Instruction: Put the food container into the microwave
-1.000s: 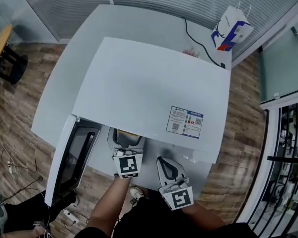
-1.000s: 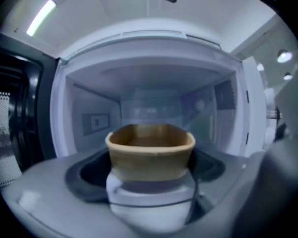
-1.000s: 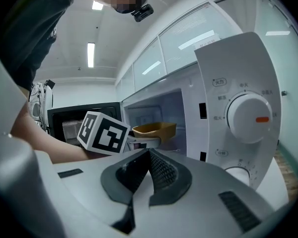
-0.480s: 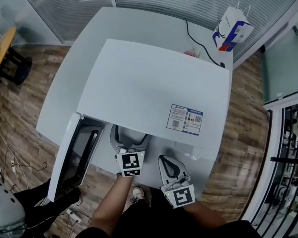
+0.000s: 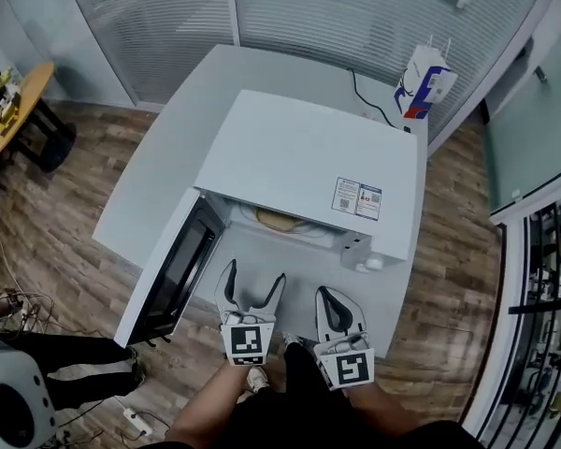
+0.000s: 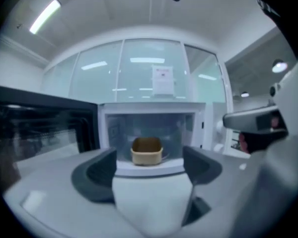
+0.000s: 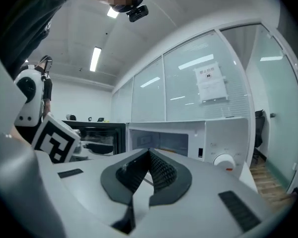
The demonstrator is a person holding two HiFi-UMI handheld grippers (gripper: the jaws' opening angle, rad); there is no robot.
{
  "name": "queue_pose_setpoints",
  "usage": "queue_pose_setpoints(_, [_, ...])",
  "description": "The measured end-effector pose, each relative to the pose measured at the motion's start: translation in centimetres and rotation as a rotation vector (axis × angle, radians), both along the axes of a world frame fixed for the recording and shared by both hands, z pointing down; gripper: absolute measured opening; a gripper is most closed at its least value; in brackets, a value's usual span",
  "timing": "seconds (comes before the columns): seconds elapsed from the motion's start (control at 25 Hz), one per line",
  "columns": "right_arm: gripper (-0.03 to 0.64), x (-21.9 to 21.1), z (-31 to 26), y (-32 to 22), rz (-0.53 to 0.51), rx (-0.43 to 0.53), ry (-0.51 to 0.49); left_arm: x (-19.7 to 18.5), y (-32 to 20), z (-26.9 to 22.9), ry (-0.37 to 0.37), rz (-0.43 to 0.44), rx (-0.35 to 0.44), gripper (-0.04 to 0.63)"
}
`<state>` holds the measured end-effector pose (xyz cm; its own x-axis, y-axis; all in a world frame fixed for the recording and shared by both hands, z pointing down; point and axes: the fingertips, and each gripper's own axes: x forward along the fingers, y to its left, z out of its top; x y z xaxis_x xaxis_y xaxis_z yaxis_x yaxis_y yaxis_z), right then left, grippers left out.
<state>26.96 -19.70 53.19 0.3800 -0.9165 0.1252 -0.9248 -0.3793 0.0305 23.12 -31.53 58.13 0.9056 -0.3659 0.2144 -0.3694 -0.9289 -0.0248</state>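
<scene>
The tan food container stands inside the open white microwave, on the cavity floor, and its rim shows in the head view. My left gripper hovers in front of the cavity, apart from the container. Its jaws are open with nothing between them and have just been closing a little. To its right, my right gripper is shut and empty, its fingertips meeting. The microwave door swings open to the left.
The microwave sits on a white table. A white paper bag and a black cable lie at the table's back right. Glass walls stand behind. A small round yellow table is at far left, and a person's legs at lower left.
The left gripper has drawn back out of the microwave cavity, leaving the container inside. The right gripper has pulled back as well. More of the open cavity and door now shows.
</scene>
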Motion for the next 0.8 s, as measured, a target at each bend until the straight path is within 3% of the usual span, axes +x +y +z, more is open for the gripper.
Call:
queue_pose_setpoints(0.16, [-0.002,-1.4,-2.7,1.7,0.039,0.029,0.056,-4.3,1.3,-2.4,0.034,-0.006,0.014,0.266])
queue_pose_setpoints(0.32, [-0.002,-2.8,-4.7,3.2,0.085,0.069,0.047,-7.7,2.7,-4.1,0.044,0.034,0.018,0.006])
queue_pose_setpoints(0.56, [-0.002,-4.6,-7.9,6.0,0.141,0.096,0.1,-11.7,5.2,-6.7,0.076,0.108,0.013,0.006])
queue_pose_setpoints(0.8, [-0.002,-8.4,-9.8,7.0,0.12,0.093,0.172,-14.6,6.6,-8.2,0.103,0.096,0.034,0.006])
